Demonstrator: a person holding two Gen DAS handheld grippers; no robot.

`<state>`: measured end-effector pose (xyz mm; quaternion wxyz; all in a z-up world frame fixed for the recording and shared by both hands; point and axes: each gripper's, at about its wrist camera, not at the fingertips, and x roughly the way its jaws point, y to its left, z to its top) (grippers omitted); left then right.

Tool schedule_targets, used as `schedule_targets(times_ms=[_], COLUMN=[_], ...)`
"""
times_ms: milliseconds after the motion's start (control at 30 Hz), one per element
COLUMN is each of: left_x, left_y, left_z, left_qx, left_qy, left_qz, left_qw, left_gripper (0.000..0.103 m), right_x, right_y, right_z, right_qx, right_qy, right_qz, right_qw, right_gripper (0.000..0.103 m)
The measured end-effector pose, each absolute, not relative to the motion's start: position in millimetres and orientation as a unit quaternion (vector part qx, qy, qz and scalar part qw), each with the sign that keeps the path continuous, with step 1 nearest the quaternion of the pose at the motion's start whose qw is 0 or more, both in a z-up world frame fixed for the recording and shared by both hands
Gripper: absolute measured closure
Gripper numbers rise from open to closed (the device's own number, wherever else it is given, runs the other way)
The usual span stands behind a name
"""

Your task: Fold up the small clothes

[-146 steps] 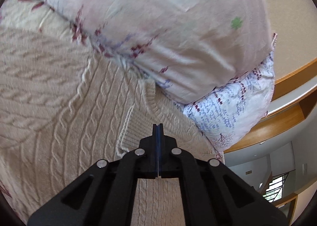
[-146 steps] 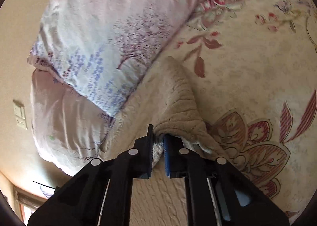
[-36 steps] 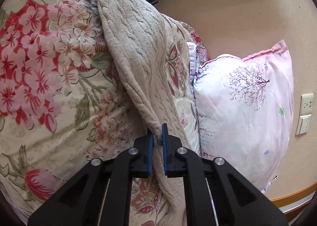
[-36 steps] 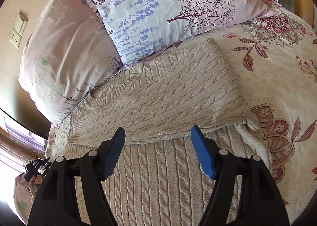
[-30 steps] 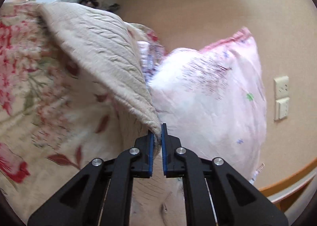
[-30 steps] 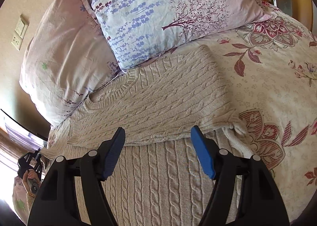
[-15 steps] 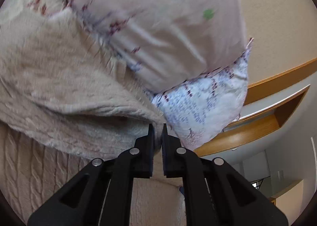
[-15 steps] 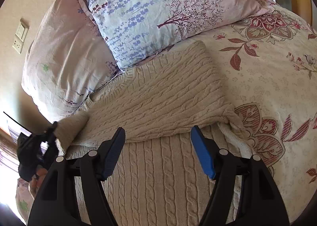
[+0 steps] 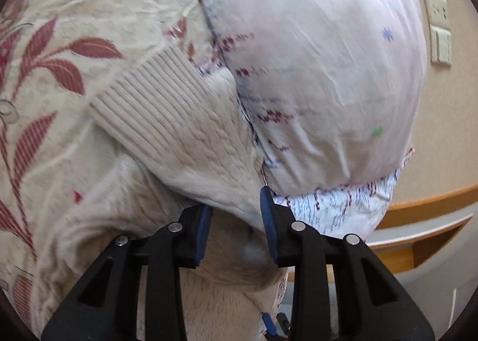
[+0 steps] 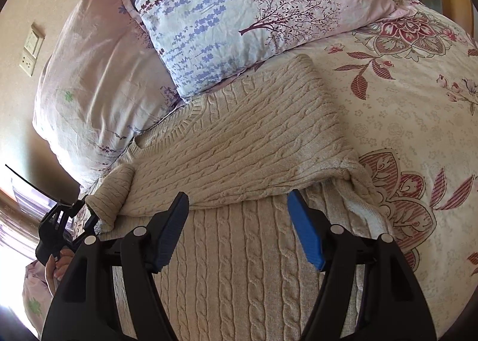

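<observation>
Lying on the flowered bedspread [image 10: 418, 108], the cream cable-knit sweater [image 10: 239, 266] has its right sleeve [image 10: 263, 143] folded across the chest, and its collar almost touches the pillows at the far side. The right gripper [image 10: 239, 221] hangs above the middle of the sweater, pointing toward the pillows, just near the lower edge of the folded sleeve. Its two blue-padded fingers [image 10: 304, 236] stand wide apart and nothing is between them.

At the left side of the bed the left gripper [image 9: 236, 215] is low, close to the fabric. From the right wrist view one sees it small at the left edge, with the person's hand [image 10: 58, 266] around its handle. Its fingers [image 9: 201, 227] are partly apart, and a thick fold of the left sleeve [image 9: 185, 137] lies in the gap between them; the pads are not pressed together on it. The ribbed cuff [image 9: 143, 96] of this sleeve points away to the far left, over the bedspread. The sleeve bulges up in a roll beside the pink pillow [image 9: 322, 72], touching it. Behind the pink pillow there is a pale blue pillow [image 10: 239, 12] with a tree print, and a wall socket [image 9: 437, 30] is on the beige wall.
</observation>
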<state>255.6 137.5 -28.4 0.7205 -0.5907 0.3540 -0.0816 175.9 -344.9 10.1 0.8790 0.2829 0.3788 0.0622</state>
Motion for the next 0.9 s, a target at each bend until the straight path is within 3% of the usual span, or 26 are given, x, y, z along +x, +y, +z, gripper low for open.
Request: schedule_targets(times_ms=[67,167,300,400,567,667,800,900], left_x=[257.3,263.7,278.3,285.9,266.1,241.7,219.5,214.8], left_y=[149.7,150.1,113.3,52.6,-113.9,-177.5,-175.1,-133.2], left_z=[-35.0,-32.3,15.6,61.9,90.3,60.0,44.8,47.7], left_qx=[-0.615,-0.619,-0.532,-0.399,-0.022,0.11,0.152,0.126], left_qy=[0.35,0.341,0.313,0.303,0.287,0.313,0.318,0.338], left_qz=[-0.063,-0.058,-0.106,-0.156,-0.253,-0.306,-0.313,-0.308], left_qw=[0.704,0.705,0.78,0.851,0.924,0.892,0.882,0.88], left_gripper=[0.074,0.095,0.096,0.096,0.094,0.077,0.046,0.043], right_x=[174.9,172.0,166.9,164.8,161.4,162.9,167.4,177.9], right_y=[-345.3,-347.4,-354.4,-363.1,-386.3,-403.8,-413.2,-405.2], right_z=[12.2,16.1,23.7,28.2,28.1,19.5,16.3,19.5], right_qx=[0.281,0.278,0.275,0.284,0.316,0.355,0.384,0.386], right_qy=[0.375,0.37,0.354,0.342,0.319,0.319,0.321,0.33], right_qz=[0.064,0.063,0.059,0.056,0.046,0.045,0.066,0.1], right_qw=[0.881,0.884,0.892,0.894,0.892,0.878,0.863,0.855], right_gripper=[0.033,0.033,0.033,0.033,0.033,0.033,0.039,0.047])
